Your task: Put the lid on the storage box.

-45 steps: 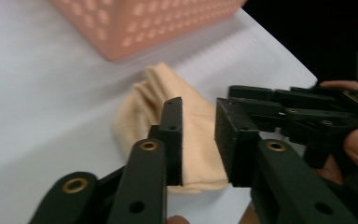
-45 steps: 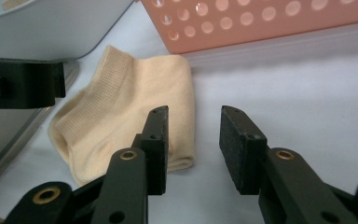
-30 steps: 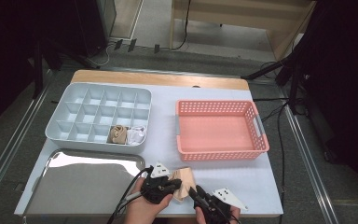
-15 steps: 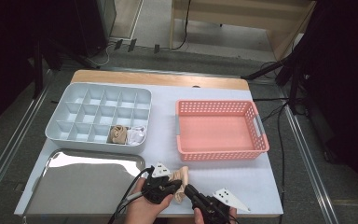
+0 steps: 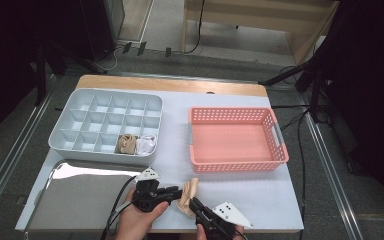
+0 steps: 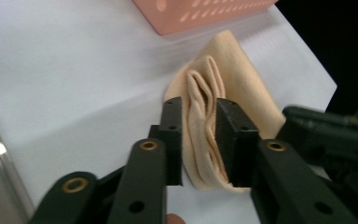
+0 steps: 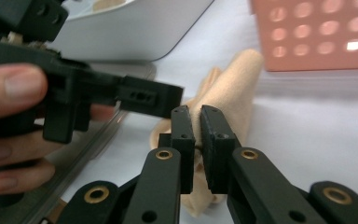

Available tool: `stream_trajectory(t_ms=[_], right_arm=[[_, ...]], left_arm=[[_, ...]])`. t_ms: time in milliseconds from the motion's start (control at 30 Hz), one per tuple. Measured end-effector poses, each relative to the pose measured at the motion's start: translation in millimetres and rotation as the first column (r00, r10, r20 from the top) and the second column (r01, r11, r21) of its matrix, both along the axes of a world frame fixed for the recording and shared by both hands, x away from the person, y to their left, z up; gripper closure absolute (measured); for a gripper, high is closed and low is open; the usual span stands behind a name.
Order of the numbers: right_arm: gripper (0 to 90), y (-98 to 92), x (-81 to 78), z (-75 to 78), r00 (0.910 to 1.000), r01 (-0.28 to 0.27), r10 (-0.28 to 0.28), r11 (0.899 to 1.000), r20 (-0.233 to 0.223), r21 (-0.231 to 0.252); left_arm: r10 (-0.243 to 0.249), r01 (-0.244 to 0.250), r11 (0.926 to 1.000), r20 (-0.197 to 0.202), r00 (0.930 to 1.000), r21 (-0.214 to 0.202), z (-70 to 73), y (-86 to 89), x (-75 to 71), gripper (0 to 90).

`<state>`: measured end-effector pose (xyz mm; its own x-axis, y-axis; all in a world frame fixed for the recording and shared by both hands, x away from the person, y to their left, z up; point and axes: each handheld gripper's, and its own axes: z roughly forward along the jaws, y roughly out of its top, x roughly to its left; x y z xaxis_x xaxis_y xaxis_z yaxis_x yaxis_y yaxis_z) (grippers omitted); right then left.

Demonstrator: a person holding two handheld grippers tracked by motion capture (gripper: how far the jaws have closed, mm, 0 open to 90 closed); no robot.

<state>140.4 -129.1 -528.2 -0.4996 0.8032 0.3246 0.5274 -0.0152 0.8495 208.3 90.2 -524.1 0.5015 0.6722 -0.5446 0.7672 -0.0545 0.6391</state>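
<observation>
A folded beige cloth (image 5: 188, 194) lies on the white table top near the front edge, just in front of the pink basket. My left gripper (image 5: 178, 192) reaches it from the left. In the left gripper view its jaws (image 6: 199, 116) have just been opening and stand on either side of a fold of the cloth (image 6: 242, 79) without pinching it. My right gripper (image 5: 194, 202) comes from the front. In the right gripper view it (image 7: 195, 119) is shut on the near edge of the cloth (image 7: 233, 84), with the left gripper's jaw crossing just behind.
A pink basket (image 5: 232, 114) stands at the right. A grey compartment box (image 5: 115, 95) at the left holds a rolled beige item (image 5: 126, 143) and a white one (image 5: 146, 145). A shiny metal tray (image 5: 80, 195) lies at the front left, next to the left hand.
The right gripper has slid left, closer to the cloth. The left gripper has shifted a little to the left. The cloth lies slightly nearer the front edge.
</observation>
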Motion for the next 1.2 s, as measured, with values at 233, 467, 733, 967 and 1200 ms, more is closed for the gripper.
stream_trajectory(t_ms=[233, 467, 733, 967, 1200], right_arm=[[83.8, 19.5, 1.5, -13.0, 0.999, -0.022, 0.026, 0.995, 0.036, -0.096], [80.9, 17.7, 0.0, -12.2, 0.9984, -0.039, 0.042, 0.995, 0.037, -0.089], [79.1, 7.0, -21.6, 2.5, 0.9931, -0.07, 0.079, 0.992, 0.086, -0.108], [86.6, 8.3, -5.7, -8.0, 0.9981, -0.027, 0.035, 0.989, 0.051, -0.142], [89.5, 6.3, -0.8, -16.4, 0.9978, -0.048, 0.053, 0.993, 0.039, -0.112]], left_arm=[[0.024, -0.027, 0.9947, -0.023, 0.9994, -0.099, 4.2, 1.6, 5.4, 48.4], [-0.005, 0.003, 0.9994, -0.054, 0.9985, -0.035, -0.6, -16.9, 10.4, 53.3], [-0.007, 0.004, 0.9986, -0.057, 0.9983, -0.053, -1.9, -14.2, 11.5, 62.0], [0.001, -0.006, 0.9976, -0.075, 0.9972, -0.07, -3.3, -12.8, 9.9, 55.6], [0.015, -0.022, 0.998, -0.12, 0.9926, -0.059, -8.9, -13.9, 9.4, 54.2]])
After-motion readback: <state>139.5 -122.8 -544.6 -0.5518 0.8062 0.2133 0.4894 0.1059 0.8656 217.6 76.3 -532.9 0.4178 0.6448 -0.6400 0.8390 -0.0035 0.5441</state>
